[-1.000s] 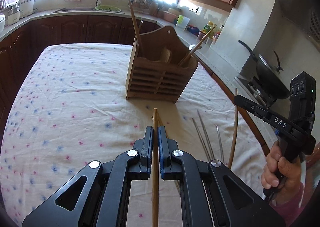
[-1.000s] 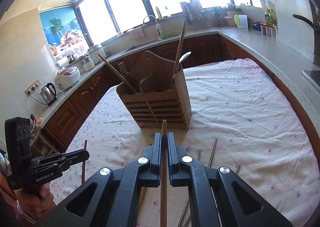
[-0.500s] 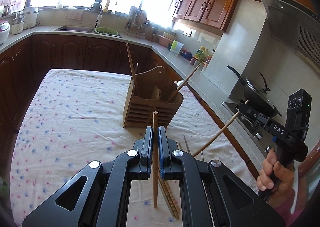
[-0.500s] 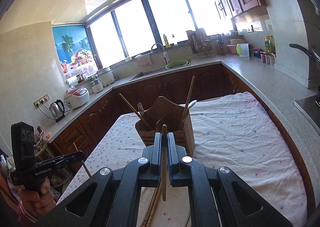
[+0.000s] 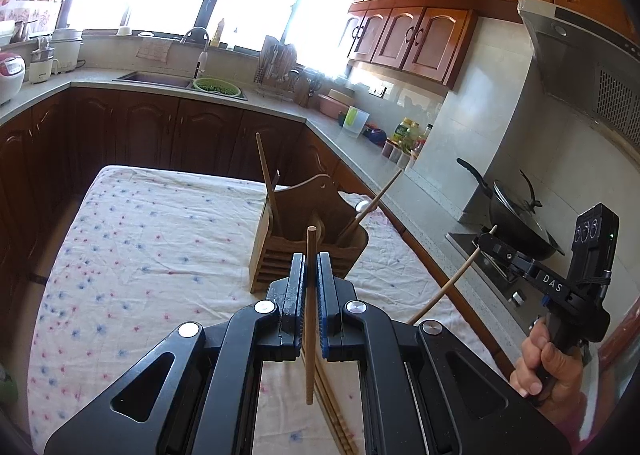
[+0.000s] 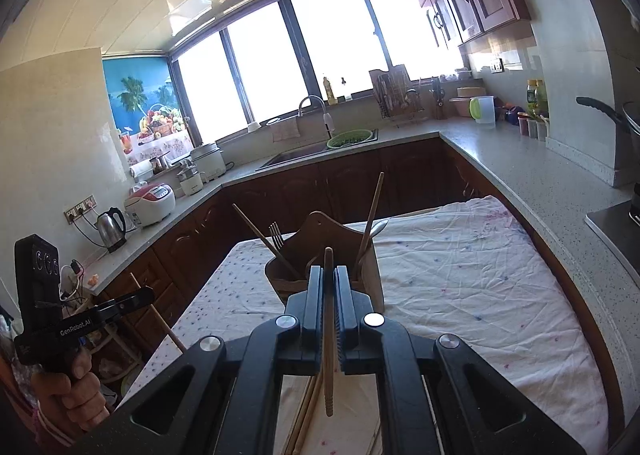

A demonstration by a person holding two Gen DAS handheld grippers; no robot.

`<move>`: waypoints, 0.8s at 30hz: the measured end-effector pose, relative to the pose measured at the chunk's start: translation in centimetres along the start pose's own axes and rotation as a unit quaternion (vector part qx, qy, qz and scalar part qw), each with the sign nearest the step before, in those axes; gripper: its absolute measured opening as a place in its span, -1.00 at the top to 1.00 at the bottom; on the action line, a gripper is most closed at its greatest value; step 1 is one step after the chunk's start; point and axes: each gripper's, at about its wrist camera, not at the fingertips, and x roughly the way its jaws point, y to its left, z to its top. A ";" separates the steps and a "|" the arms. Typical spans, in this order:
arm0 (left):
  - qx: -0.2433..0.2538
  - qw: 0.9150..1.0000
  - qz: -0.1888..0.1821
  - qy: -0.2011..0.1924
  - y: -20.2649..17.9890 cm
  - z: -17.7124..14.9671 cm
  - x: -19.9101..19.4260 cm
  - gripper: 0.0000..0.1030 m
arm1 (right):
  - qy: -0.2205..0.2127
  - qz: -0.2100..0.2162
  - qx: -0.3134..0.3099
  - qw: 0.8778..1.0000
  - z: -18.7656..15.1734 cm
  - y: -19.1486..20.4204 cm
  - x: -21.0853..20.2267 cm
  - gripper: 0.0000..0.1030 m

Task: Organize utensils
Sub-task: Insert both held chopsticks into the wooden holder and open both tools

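The left wrist view alone takes in the stove side of the kitchen: a black wok on the hob under the range hood, and at far right the person's right hand gripping the right tongs side-on, a long chopstick slanting down out of them. The right wrist view alone shows the other side: a kettle and a rice cooker on the counter, and at lower left the left hand with the left tongs in profile, a stick crossing them.

The left tongs are closed tight on a thin, pale wooden chopstick, nearly upright, its round end just above the pads and its lower end hanging free over the desk, which wears a white cloth with small flowers. The right tongs are likewise clamped on a second chopstick, ridged near its lower tip. Ahead of both, mid-desk, stands the slatted wooden holder with chopsticks leaning out on either side; a fork and a spoon bowl show only in the right view.

More chopsticks lie on the cloth below, mostly hidden by the black tong bodies; their number cannot be told. The holder's inner compartments are hard to make out.
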 end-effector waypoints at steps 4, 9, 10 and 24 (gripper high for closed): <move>0.012 1.000 0.003 -0.019 -0.4 1.8 -0.1 0.92 | -0.011 0.000 0.002 1.000 1.3 -0.1 0.2 0.90; 0.040 0.997 0.003 -0.059 -1.6 5.2 -0.2 0.92 | -0.041 -0.003 0.005 0.999 4.4 -0.5 0.6 0.90; 0.046 0.997 0.005 -0.068 -1.8 6.1 -0.2 0.92 | -0.048 -0.004 0.005 0.999 5.1 -0.4 0.8 0.90; 0.022 0.988 0.051 -0.147 -0.5 13.2 6.7 0.92 | -0.096 -0.029 0.006 0.995 11.6 -1.0 7.2 0.90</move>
